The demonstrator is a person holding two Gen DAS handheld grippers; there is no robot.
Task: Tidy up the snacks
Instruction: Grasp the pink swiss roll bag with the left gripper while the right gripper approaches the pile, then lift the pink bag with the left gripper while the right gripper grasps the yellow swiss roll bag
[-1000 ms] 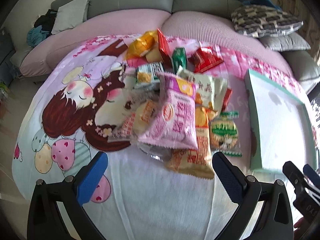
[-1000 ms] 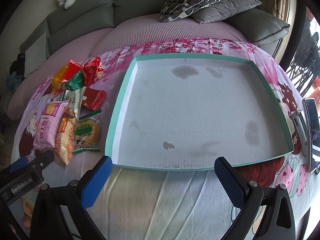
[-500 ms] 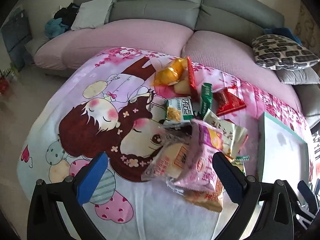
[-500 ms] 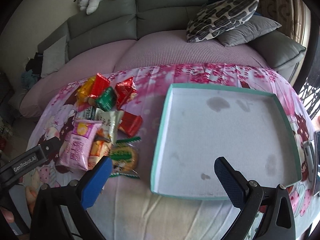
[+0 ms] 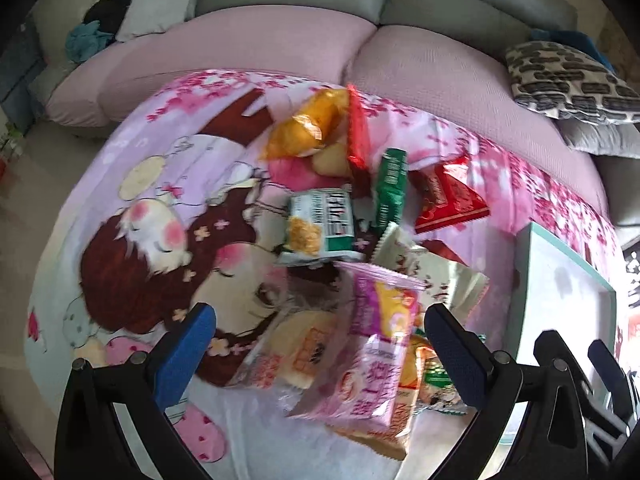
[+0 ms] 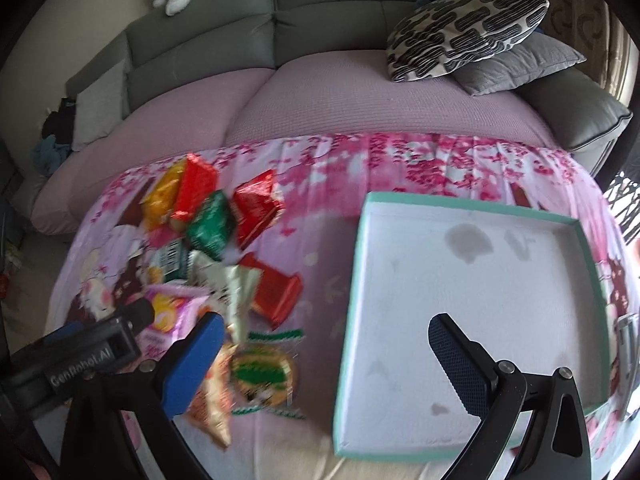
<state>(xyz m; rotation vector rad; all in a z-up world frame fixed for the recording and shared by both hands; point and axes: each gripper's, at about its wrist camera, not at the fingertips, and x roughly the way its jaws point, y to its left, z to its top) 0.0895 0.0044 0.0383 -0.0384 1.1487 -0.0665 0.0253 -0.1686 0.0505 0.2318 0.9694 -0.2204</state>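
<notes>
Left wrist view: the left gripper is held wide apart and empty above a loose heap of snack packets on a cartoon-print cloth; a pink packet lies uppermost between its fingers, over an orange one and partly over a clear-wrapped bun. In the right wrist view, the right gripper is likewise spread wide and holds nothing, with one finger over the heap and the other over the white tray, whose teal rim is noted beside the snacks; nothing has been placed in it. Risks are judged as follows. Since the packets overlap, a close on the pink packet may catch the one beneath, and a second item may be dragged or dropped. Slippery film and air-filled bags may be squeezed out of the pads. The cloth is wrinkled and may be pinched with a low grasp. Both grippers are near each other at the heap, so a collision is possible.
</notes>
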